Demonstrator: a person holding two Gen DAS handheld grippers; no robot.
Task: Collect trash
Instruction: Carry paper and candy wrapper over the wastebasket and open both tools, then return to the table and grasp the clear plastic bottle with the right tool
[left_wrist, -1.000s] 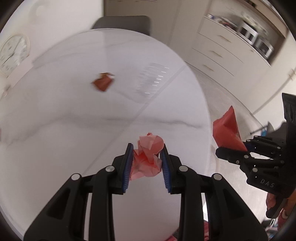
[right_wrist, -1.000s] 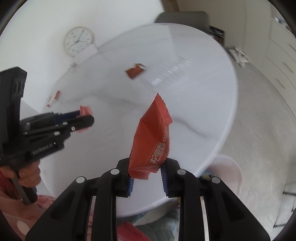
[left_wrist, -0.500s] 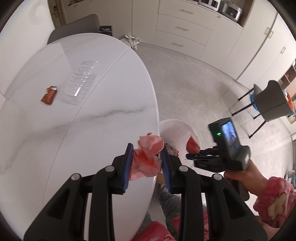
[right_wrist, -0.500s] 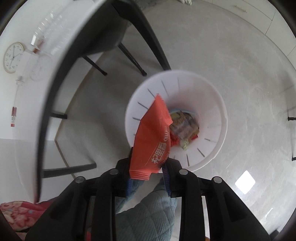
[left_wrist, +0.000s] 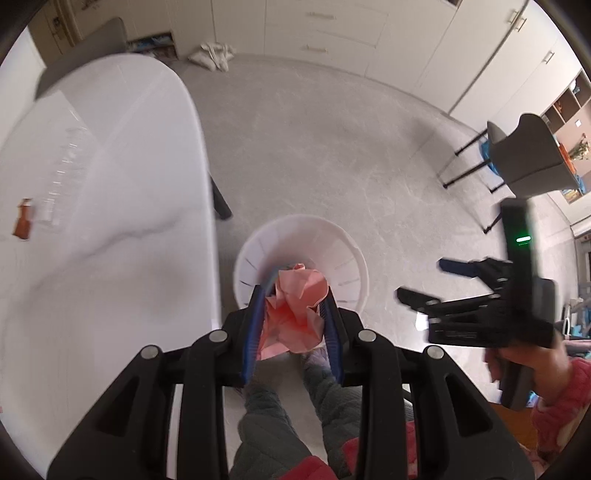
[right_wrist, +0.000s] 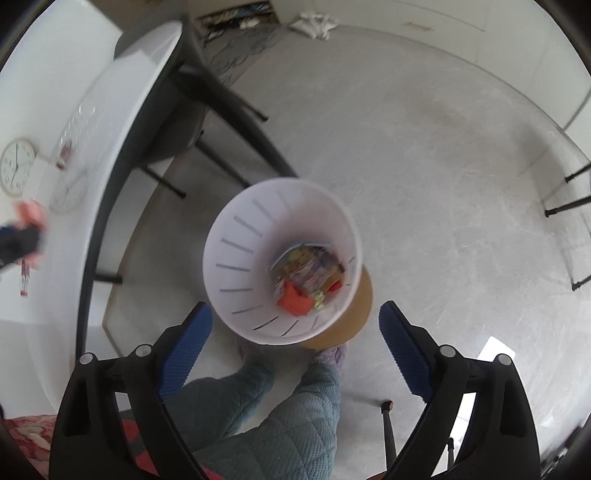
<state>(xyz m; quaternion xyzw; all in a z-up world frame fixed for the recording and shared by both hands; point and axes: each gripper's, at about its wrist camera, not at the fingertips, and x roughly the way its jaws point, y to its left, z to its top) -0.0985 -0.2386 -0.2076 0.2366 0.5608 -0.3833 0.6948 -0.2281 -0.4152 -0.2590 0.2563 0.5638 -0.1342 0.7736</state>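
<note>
The left gripper (left_wrist: 293, 306) is clamping a crumpled pink paper (left_wrist: 297, 310) directly above the white wastebasket (left_wrist: 354, 258) standing on the floor beside the white marble table (left_wrist: 110, 221). The right gripper (right_wrist: 295, 332) is hovering over the same wastebasket with its jaws spread wide and holding nothing. A red snack wrapper (right_wrist: 294, 301) is lying inside the wastebasket among other litter. Another small red wrapper (left_wrist: 23, 223) is lying on the table, well apart from the wastebasket.
</note>
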